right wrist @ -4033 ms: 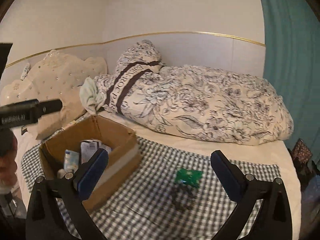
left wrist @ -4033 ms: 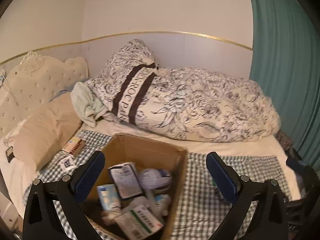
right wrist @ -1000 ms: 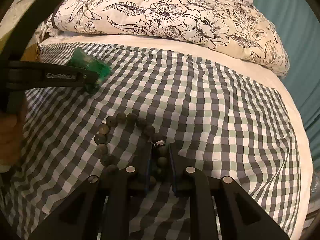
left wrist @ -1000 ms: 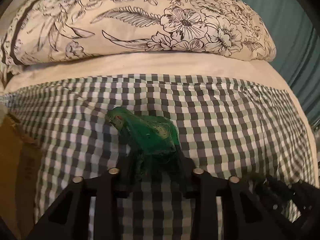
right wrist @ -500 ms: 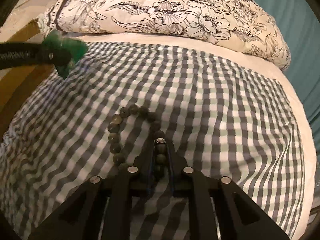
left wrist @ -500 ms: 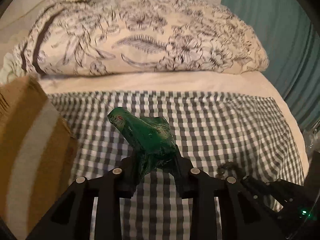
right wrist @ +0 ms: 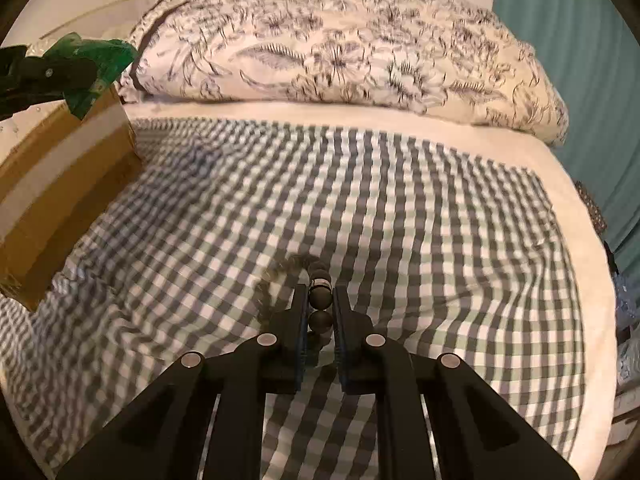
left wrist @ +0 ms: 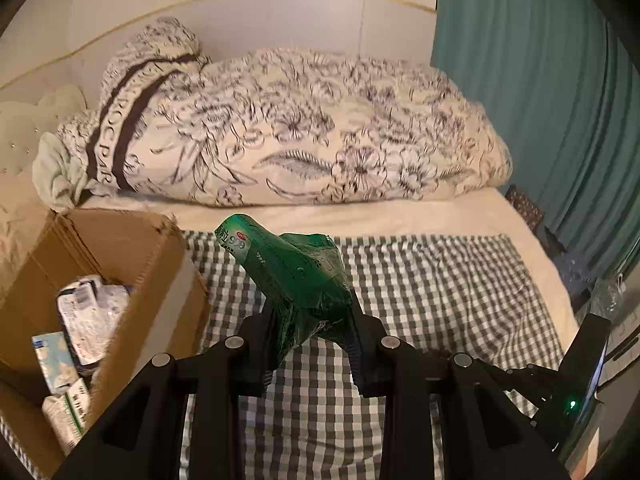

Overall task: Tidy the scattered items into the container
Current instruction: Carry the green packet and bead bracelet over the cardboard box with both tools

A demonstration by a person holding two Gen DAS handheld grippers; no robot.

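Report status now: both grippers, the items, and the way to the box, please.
Left gripper shut on green packet. Right gripper shut on bead bracelet. Cardboard box open, path clear.

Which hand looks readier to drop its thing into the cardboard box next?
Probably left. Its hand-held gripper holds the green packet right beside the box; the right one, gripping beads, is farther off.

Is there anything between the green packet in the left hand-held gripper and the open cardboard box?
Nothing visible. The left hand-held gripper holds the green packet in the air, just right of the box. The box top is open, with packets already inside; only its near wall lies between.
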